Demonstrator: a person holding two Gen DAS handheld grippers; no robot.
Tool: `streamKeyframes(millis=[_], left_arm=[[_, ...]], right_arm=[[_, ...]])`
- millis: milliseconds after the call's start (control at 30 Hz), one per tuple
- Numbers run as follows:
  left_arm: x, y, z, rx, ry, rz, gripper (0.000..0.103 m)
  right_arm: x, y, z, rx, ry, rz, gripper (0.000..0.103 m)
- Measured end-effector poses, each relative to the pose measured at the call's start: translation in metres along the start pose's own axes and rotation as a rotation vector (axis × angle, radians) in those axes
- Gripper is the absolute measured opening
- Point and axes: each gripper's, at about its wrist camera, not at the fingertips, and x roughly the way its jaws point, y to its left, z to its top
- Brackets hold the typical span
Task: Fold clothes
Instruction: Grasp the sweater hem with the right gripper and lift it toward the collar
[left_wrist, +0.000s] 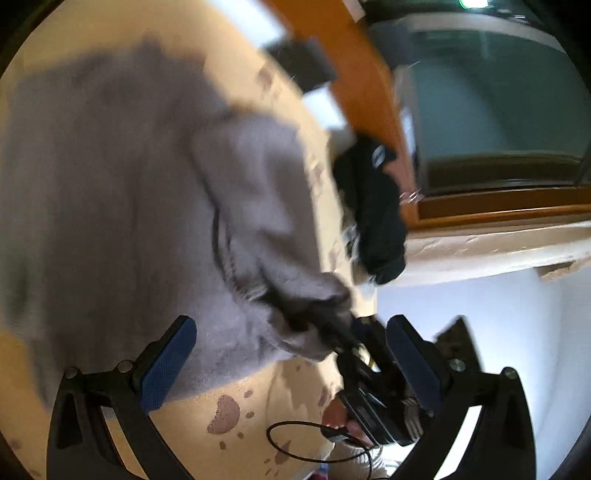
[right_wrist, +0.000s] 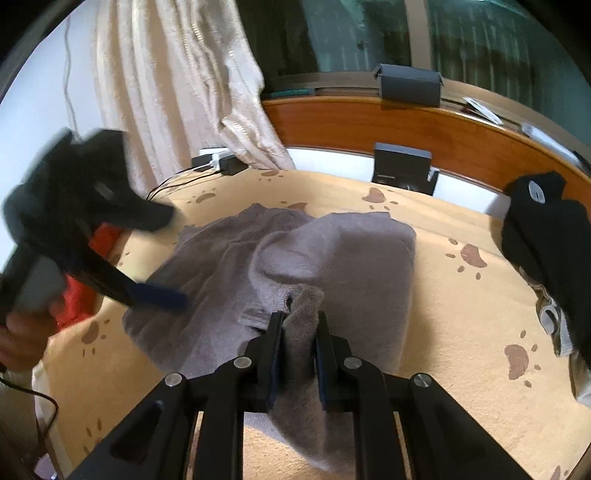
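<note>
Gripping a bunched fold of the grey sweater (right_wrist: 332, 251), the right claw (right_wrist: 299, 325) sits at lower centre. That sweater lies mid-frame on the bed (right_wrist: 461, 314). Spread wide, the left claw (left_wrist: 288, 369) holds nothing. Black clothes (right_wrist: 546, 236) lie right.

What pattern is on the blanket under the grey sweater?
Cream blanket with brown paw prints, clearest in the right wrist view.

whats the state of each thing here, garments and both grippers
grey sweater: partly folded on the bed, sleeve cuff pinched
right gripper: shut on the cuff
left gripper: open, holding nothing
black garment: bunched at the bed's edge
curtain: hanging, gathered
</note>
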Motion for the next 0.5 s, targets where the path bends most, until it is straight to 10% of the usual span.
streamKeyframes(millis=[133, 500], left_arm=[[0.020, 0.012, 0.000, -0.048, 0.058, -0.024, 0.103], [0.028, 0.001, 0.018, -0.035, 0.088, -0.124, 0.103]], right_arm=[[-0.005, 0.017, -0.008, -0.090, 0.001, -0.003, 0.080], [0.017, 0.063, -0.014, -0.338, 0.060, -0.045, 0.082]])
